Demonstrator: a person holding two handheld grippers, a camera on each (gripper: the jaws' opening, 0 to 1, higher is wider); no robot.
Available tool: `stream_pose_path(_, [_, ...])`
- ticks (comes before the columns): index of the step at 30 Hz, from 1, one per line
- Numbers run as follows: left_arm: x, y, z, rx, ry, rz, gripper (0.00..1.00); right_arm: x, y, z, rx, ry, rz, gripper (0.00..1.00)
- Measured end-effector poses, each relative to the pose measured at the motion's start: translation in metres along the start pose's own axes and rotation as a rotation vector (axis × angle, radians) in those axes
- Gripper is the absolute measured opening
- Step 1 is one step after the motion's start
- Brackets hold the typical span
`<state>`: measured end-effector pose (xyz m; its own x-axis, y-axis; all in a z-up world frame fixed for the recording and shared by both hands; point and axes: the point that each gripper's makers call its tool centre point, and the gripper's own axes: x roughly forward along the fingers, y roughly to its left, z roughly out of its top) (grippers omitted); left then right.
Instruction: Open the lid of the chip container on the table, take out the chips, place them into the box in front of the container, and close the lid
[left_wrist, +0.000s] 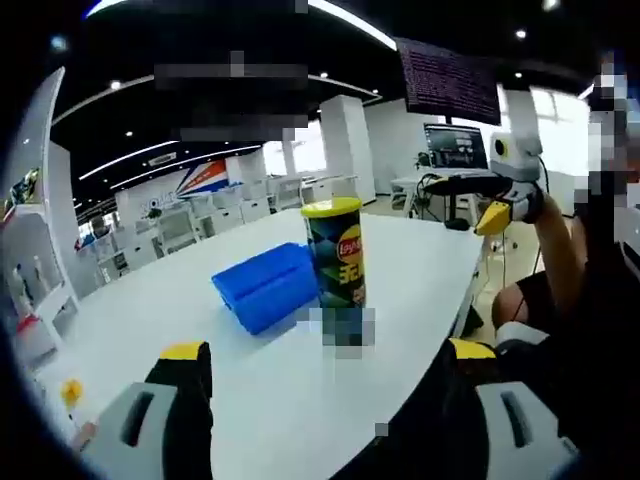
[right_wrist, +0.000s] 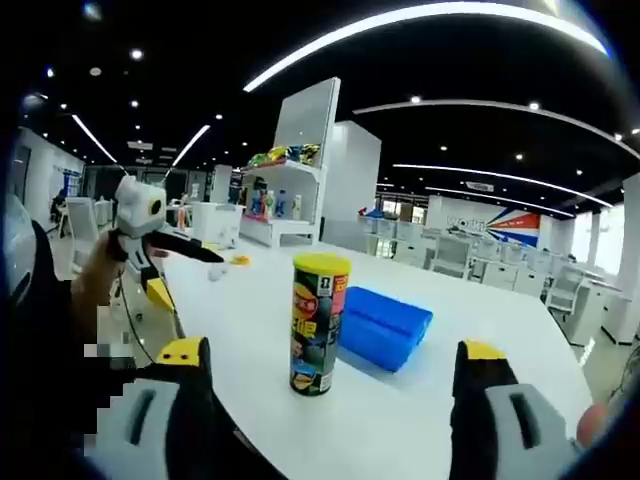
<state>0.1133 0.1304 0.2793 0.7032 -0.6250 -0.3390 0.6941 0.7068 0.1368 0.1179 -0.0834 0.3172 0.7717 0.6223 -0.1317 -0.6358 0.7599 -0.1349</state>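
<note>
In the left gripper view, a tall cylindrical chip container (left_wrist: 336, 254) stands upright on a smooth white counter (left_wrist: 180, 290). It has a flat yellow lid (left_wrist: 331, 207) seated on top and a glossy dark green printed wrap. Just beside it on its left, touching or nearly so, lies a blue box (left_wrist: 268, 285) of matte plastic, rectangular with softly rounded corners. The left claw (left_wrist: 325, 365) rises from the bottom edge with its two black, yellow-tipped jaws spread wide and nothing between them, well short of the container. Off to the right, above the counter's edge, the right claw (left_wrist: 497, 212) hangs in a person's hand; whether its jaws are spread I cannot tell from here.

In the right gripper view, the same container (right_wrist: 318, 322) stands near the counter's (right_wrist: 420, 410) rounded edge, lid (right_wrist: 321, 263) on, with the blue box (right_wrist: 383, 326) beside it on the right. The right claw (right_wrist: 330, 360) has its jaws wide apart and empty. At the left, the left claw (right_wrist: 158, 290) is held by a hand (right_wrist: 100, 270) near the counter.
</note>
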Motion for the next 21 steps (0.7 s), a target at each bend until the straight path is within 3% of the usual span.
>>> stream_pose_path(7, [0.004,-0.012,0.002,0.027,0.006,-0.045,0.95,-0.002,-0.002,-0.002,-0.002,0.001,0.003,0.93])
stream_pose_path(21, [0.007,-0.008,-0.003,0.065,0.02,-0.012,0.95,-0.003,-0.002,-0.004,-0.039,0.007,-0.01,0.9])
